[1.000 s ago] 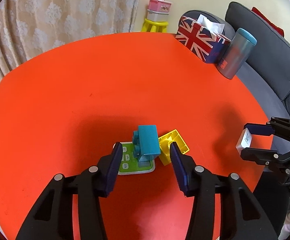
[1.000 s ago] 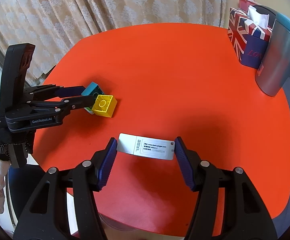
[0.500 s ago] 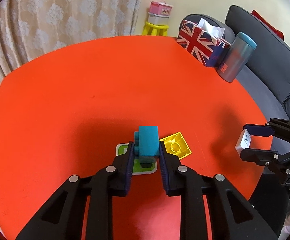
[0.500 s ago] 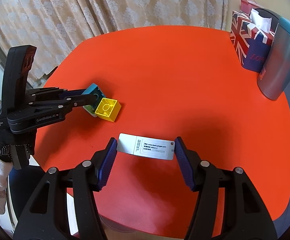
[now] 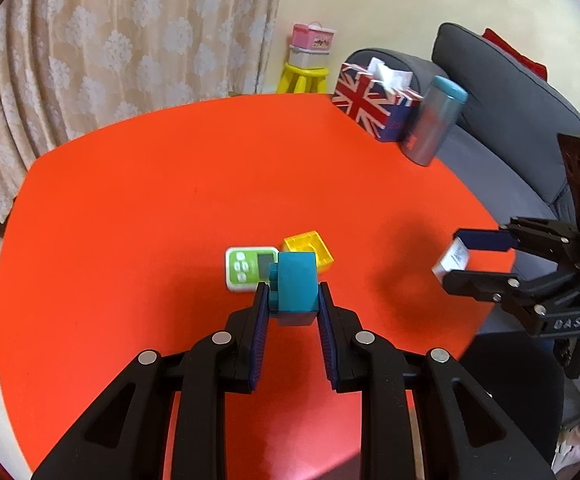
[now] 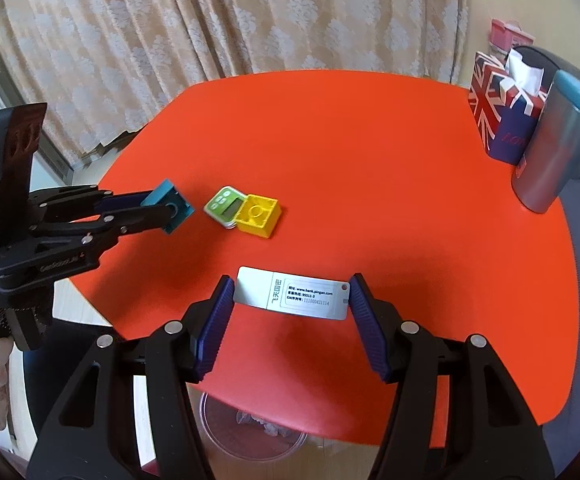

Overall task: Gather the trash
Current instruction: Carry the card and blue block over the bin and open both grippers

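My left gripper (image 5: 292, 300) is shut on a teal toy block (image 5: 296, 286) and holds it above the red table (image 5: 149, 200). It also shows in the right wrist view (image 6: 167, 206). A yellow block (image 5: 308, 250) and a small green timer (image 5: 247, 266) lie on the table just beyond it, touching each other (image 6: 257, 216). My right gripper (image 6: 292, 296) is shut on a white card-like device (image 6: 292, 293) with printed text, held above the table's near edge. It appears at the right of the left wrist view (image 5: 454, 258).
A Union Jack tissue box (image 6: 498, 120) and a grey canister with a teal lid (image 6: 558, 156) stand at the table's far right edge. A clear bin (image 6: 249, 428) sits on the floor under the near edge. A grey sofa (image 5: 510, 112) is behind.
My left gripper closed on the teal block, lifted it off the green timer and pulled back toward me. The timer is now uncovered. The right gripper kept hold of the white device.
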`<state>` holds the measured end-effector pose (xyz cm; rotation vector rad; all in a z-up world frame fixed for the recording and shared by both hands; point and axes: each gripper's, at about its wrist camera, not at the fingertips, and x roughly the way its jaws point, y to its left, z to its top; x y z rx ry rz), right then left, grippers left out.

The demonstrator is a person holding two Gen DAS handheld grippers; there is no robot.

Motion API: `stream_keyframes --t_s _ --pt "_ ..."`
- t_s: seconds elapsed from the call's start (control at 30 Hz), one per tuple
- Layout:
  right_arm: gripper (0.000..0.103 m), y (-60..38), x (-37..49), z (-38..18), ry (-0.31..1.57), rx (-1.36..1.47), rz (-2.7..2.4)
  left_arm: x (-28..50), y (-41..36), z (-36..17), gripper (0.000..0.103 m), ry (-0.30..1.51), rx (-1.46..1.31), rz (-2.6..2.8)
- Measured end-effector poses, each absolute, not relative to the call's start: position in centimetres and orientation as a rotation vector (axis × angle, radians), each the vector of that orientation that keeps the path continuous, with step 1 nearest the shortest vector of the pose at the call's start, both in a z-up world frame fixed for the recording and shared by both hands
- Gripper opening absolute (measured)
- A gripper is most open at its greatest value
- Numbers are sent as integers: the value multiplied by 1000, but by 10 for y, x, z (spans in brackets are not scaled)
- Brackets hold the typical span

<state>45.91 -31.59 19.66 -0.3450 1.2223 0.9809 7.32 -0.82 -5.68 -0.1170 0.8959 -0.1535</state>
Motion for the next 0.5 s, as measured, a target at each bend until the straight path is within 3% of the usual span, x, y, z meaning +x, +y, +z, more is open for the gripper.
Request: stream_keyframes --t_s 0.5 --pt "59 -351 390 238 1149 -379 1071 -12 -36 -40 24 833 -105 -179"
